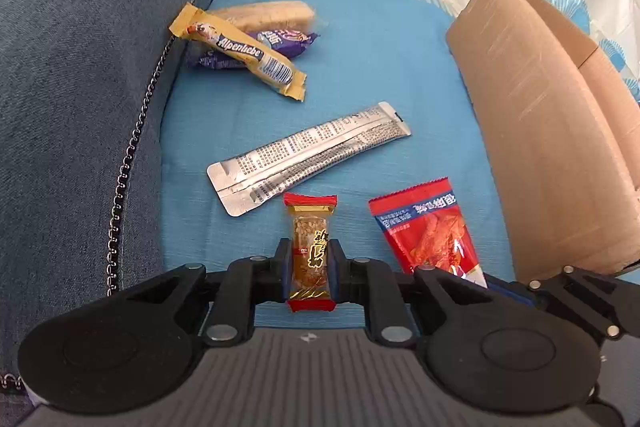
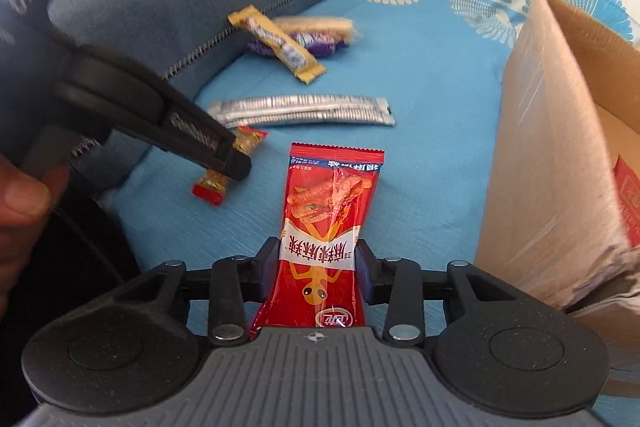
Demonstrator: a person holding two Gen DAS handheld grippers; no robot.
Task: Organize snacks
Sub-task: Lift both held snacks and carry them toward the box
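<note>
My left gripper [image 1: 311, 267] pinches the small peanut bar [image 1: 311, 247] across its middle and my right gripper [image 2: 318, 267] pinches the red spicy-strip packet [image 2: 326, 227] around its waist — both wrappers are slick and only lightly squeezed, so I judge a quick swing toward the cardboard box [image 1: 552, 131] could let one slide out. The box's near wall stands tall on my right and has to be cleared, while the silver sachet [image 1: 308, 155] and the Alpenliebe stick [image 1: 244, 55], lying on a purple packet, wait on the blue cushion [image 1: 380, 67] beyond.
</note>
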